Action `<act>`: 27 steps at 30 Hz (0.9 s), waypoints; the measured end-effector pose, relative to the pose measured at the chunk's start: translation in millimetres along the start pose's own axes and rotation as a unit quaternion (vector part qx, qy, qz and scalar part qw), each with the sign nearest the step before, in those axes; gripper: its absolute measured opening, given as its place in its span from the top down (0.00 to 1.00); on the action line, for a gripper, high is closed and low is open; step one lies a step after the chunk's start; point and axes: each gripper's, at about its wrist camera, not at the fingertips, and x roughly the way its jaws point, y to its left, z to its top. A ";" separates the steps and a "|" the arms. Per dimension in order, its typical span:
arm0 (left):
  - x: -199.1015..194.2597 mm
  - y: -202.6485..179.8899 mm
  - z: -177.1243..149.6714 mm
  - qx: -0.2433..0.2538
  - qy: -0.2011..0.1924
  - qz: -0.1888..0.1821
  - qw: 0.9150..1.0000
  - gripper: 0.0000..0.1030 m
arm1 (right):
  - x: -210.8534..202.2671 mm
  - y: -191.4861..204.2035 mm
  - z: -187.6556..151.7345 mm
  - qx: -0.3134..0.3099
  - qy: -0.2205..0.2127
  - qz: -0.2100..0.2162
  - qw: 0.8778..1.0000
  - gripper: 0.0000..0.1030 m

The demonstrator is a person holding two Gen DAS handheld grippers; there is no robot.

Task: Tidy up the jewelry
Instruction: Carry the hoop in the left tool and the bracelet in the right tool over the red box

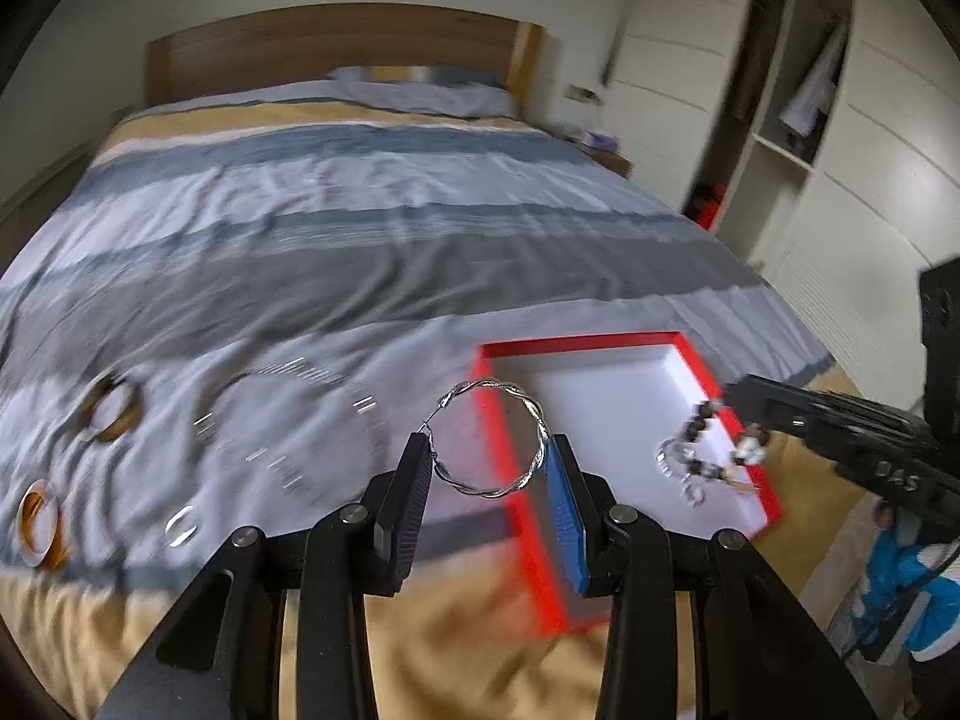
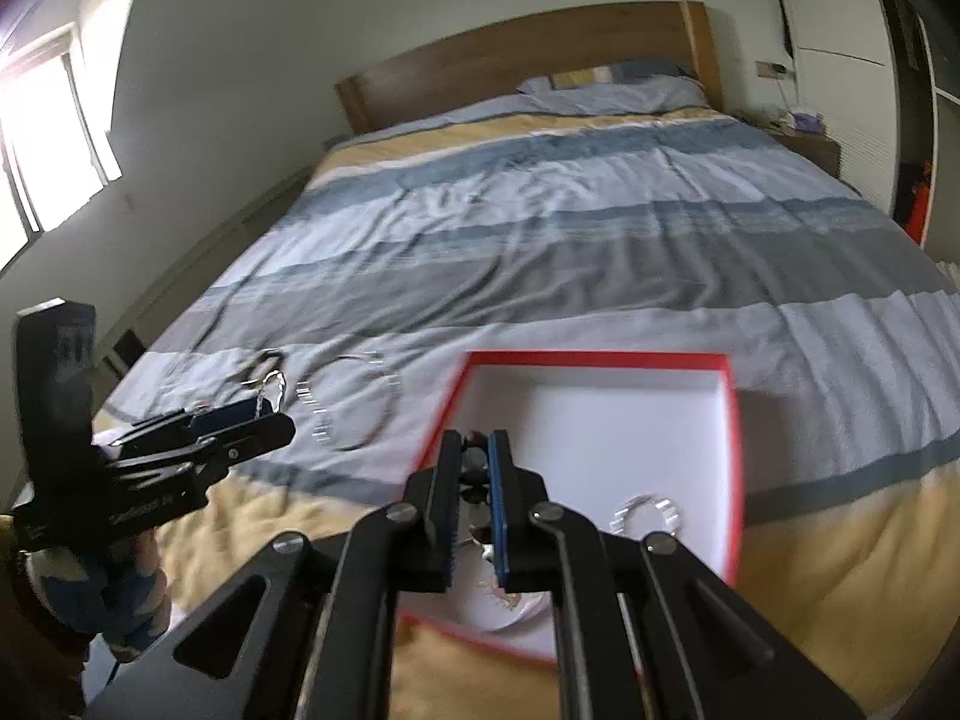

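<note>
Left gripper (image 1: 489,468): my jaws clamp the twisted silver hoop (image 1: 491,440).
Right gripper (image 2: 477,483): nearly closed, pinching a beaded bracelet (image 1: 702,450).
Box (image 2: 729,396): red-rimmed, white inside, at 12 o'clock on the bed (image 2: 570,228).
Loose jewelry (image 1: 114,414): at 10 o'clock.

We can't resolve the loose jewelry on the bedspread (image 1: 336,228) in the left wrist view: motion blur smears the silver chain (image 1: 288,420) into dashes, and the gold bangles (image 1: 114,408) are doubled. The red box (image 1: 774,498) has its near corner hidden behind the left gripper (image 1: 489,459) finger. In the right wrist view the beaded bracelet (image 2: 474,480) is mostly hidden between the right gripper (image 2: 474,441) pads; the box's near edge is covered too. The frame edge cuts off the gloved hand (image 1: 912,594).
</note>
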 end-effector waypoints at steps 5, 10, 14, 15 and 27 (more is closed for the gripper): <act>62.1 -33.2 21.3 0.025 0.026 -0.014 0.999 0.63 | 31.8 -38.3 13.4 0.008 0.007 -0.018 1.000 0.92; 108.0 -50.2 20.7 0.045 0.059 -0.002 0.997 0.63 | 61.3 -71.2 16.3 0.030 0.019 -0.045 0.998 0.92; 133.1 -50.2 11.9 0.041 0.090 0.007 0.995 0.63 | 74.2 -88.1 8.1 0.041 0.037 -0.067 0.996 0.92; 138.0 -49.4 9.3 0.041 0.095 0.010 0.995 0.63 | 76.0 -90.7 5.4 0.041 0.041 -0.072 0.996 0.92; 148.4 -55.9 -0.3 0.061 0.118 0.029 0.991 0.62 | 86.4 -96.5 -8.3 0.036 0.079 -0.102 0.991 0.91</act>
